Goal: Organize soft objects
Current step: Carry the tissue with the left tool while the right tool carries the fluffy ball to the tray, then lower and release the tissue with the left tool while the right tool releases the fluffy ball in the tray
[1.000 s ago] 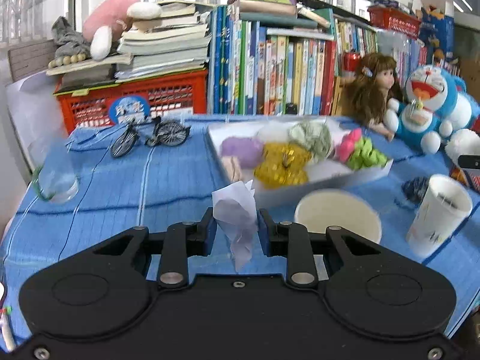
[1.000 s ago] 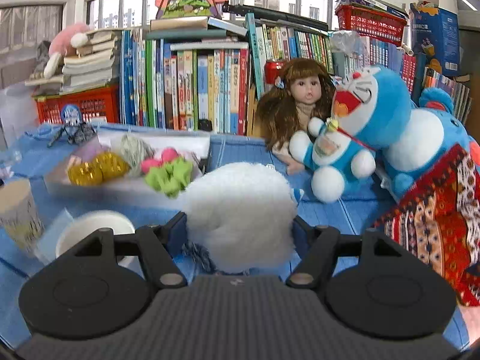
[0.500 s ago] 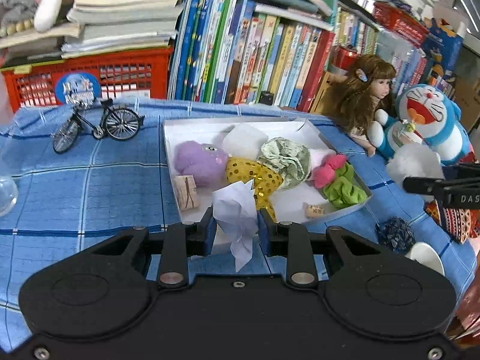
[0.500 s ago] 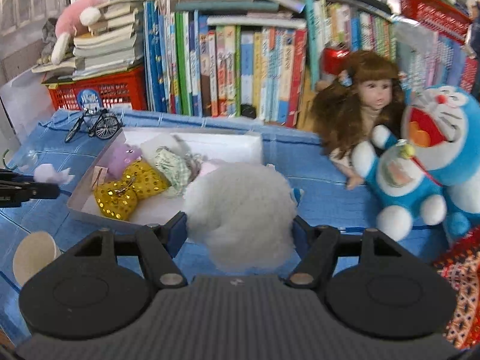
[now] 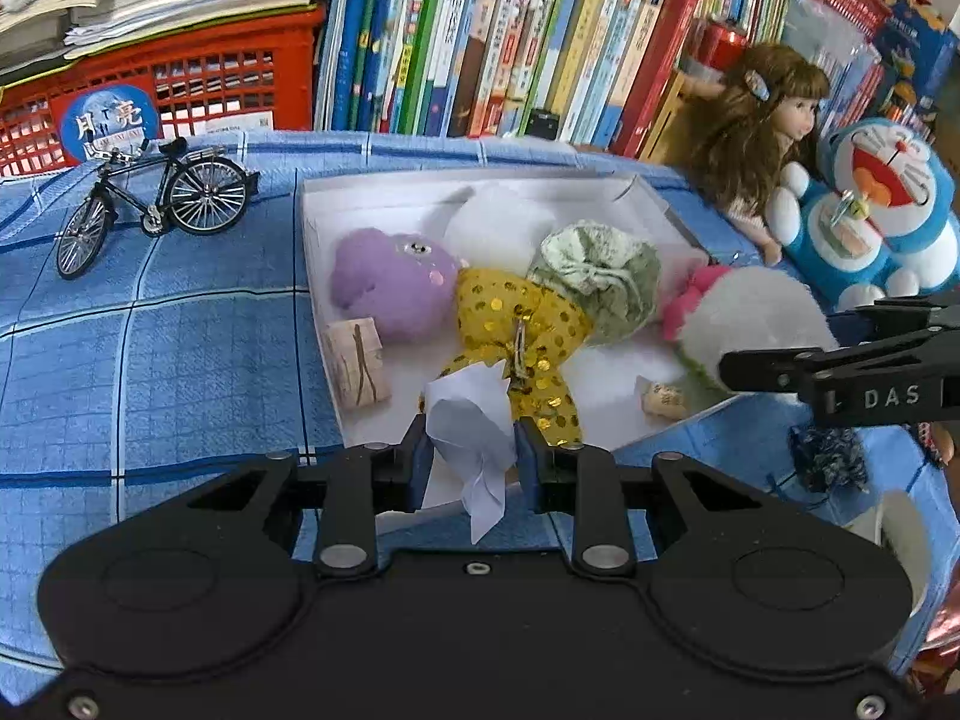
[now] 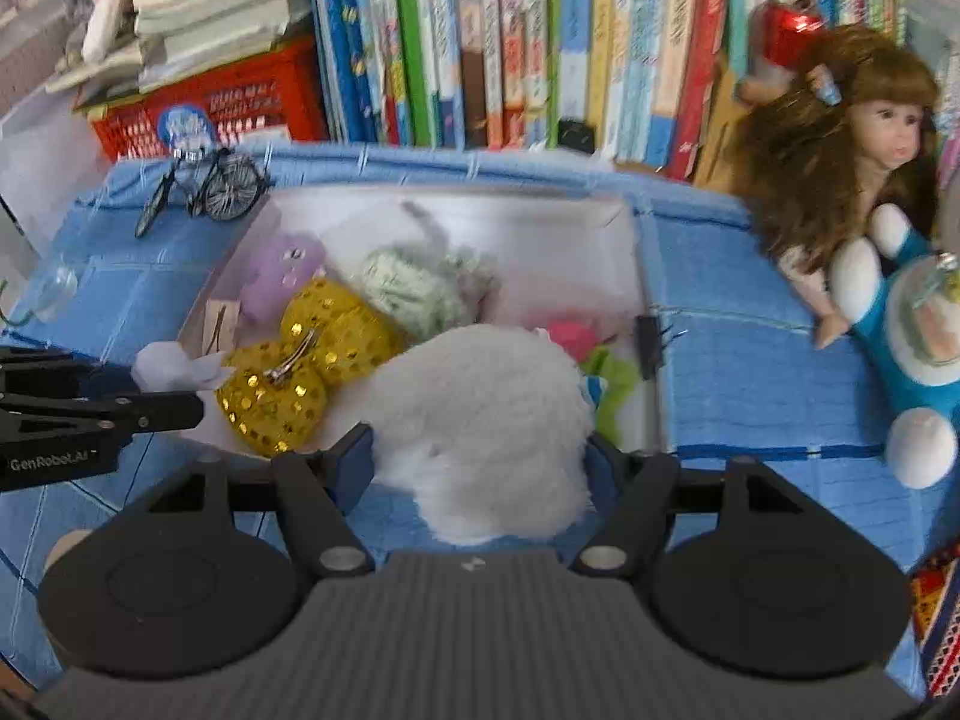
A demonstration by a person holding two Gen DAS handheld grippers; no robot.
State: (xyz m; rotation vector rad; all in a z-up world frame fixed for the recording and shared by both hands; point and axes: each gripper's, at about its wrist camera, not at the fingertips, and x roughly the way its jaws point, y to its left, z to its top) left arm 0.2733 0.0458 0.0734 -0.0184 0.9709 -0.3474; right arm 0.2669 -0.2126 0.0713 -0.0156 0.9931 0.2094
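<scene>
My left gripper is shut on a crumpled white tissue, held over the near edge of the white tray. My right gripper is shut on a fluffy white ball, held at the tray's near right side; the ball also shows in the left wrist view. The tray holds a purple plush, a gold sequin bow, a green fabric pouch and a pink and green soft toy.
A model bicycle stands left of the tray on the blue cloth. A doll and a blue cat plush sit at the right. Books and a red basket line the back. A dark scrunchie and a paper cup lie near right.
Both grippers have moved closer to the tray with their loads. The right gripper with the white ball now reaches over the tray's right side.
</scene>
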